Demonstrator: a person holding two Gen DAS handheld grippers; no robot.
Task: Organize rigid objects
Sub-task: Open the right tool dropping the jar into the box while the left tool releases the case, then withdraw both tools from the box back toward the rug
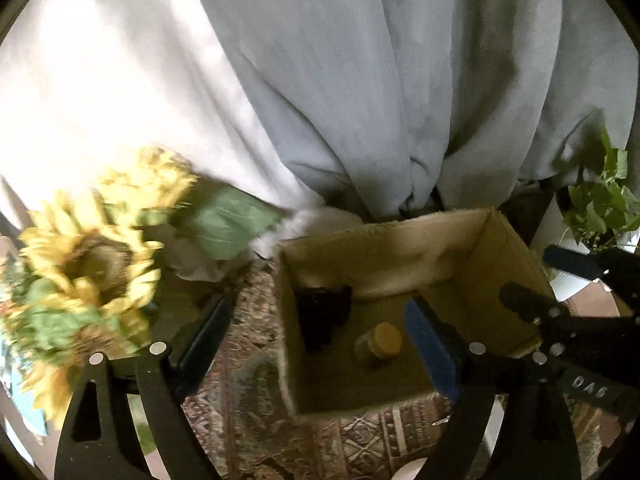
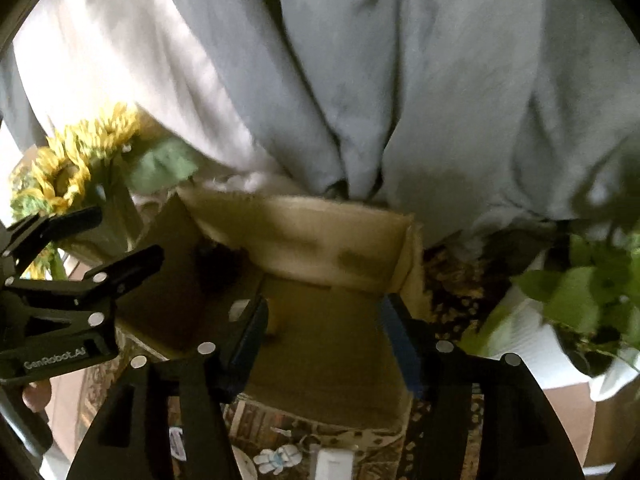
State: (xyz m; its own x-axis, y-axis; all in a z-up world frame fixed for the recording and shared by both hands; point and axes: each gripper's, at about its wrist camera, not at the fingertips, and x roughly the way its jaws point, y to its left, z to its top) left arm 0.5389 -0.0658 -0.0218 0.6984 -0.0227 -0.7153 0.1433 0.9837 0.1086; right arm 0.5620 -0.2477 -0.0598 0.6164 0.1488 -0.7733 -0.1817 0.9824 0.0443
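An open cardboard box stands on a patterned cloth. On its floor lie a black object and a small jar with a yellow lid. My left gripper is open wide: its left finger is outside the box's left wall and its blue-padded right finger is over the box floor, with nothing pressed between them. In the right wrist view my right gripper is open above the same box, its pads bare. The black object shows only as a dark blur there. Each gripper appears in the other's view: the right, the left.
Blurred sunflowers stand left of the box. A leafy plant in a white pot sits to its right. Grey draped fabric hangs close behind. The patterned cloth covers the table around the box.
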